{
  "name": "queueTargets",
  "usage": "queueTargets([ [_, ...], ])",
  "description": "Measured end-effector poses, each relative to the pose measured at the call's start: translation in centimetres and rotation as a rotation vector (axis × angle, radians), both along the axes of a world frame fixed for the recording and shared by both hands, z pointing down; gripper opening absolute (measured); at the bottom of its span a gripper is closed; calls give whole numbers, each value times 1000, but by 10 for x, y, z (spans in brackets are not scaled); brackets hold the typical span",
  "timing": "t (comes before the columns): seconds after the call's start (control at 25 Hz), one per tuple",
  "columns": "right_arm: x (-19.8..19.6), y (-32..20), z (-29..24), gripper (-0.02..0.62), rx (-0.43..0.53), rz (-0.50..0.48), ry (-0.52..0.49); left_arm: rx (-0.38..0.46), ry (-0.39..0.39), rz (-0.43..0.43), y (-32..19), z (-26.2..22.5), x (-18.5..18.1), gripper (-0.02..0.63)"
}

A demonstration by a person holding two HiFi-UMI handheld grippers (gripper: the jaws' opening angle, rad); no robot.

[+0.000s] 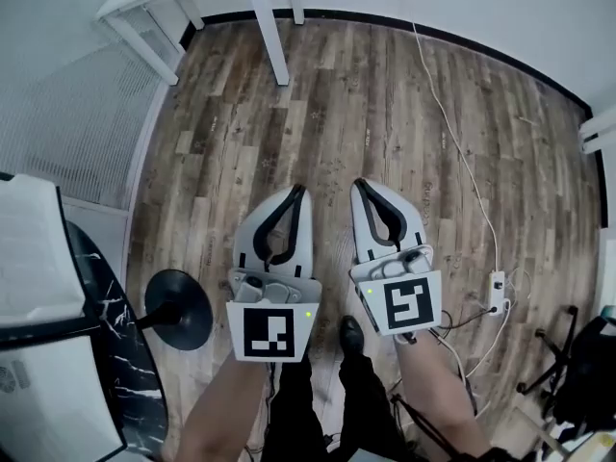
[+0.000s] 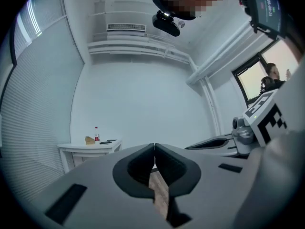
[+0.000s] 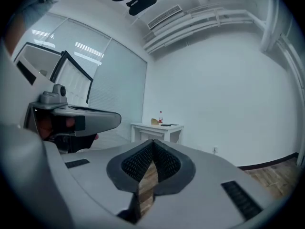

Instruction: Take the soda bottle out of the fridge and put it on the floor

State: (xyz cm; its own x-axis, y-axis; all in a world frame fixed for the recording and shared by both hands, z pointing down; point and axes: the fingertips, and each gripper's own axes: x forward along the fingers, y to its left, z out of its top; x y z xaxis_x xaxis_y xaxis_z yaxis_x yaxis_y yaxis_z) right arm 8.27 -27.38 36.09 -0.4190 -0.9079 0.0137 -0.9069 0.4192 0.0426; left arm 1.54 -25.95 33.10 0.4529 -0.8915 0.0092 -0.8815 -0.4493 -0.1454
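Wooden floor (image 1: 385, 94) is shown without the soda, the left gripper (image 1: 299, 191) and right gripper (image 1: 358, 183) are closed on nothing, and a small bottle (image 2: 96, 133) is seen on a far table (image 2: 88, 147), so the task is judged undone.

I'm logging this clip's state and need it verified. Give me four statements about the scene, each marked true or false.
1. The left gripper and right gripper are both shut and empty. True.
2. A white cable runs across the wooden floor to a power strip. True.
3. A bottle stands on that floor. False: the only bottle in view stands on the white table.
4. The bottle is alone on that table. False: other small items lie beside it.
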Motion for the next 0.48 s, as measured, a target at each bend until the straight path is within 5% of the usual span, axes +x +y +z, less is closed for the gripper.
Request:
queueTargets([
  [0.32,-9,22,-123,14,93,-17,-8,116,-20,-34,24,-126,-12,18],
  [0.48,-8,35,-180,12,141,-18,-14,165,30,-97,38,-183,-29,18],
])
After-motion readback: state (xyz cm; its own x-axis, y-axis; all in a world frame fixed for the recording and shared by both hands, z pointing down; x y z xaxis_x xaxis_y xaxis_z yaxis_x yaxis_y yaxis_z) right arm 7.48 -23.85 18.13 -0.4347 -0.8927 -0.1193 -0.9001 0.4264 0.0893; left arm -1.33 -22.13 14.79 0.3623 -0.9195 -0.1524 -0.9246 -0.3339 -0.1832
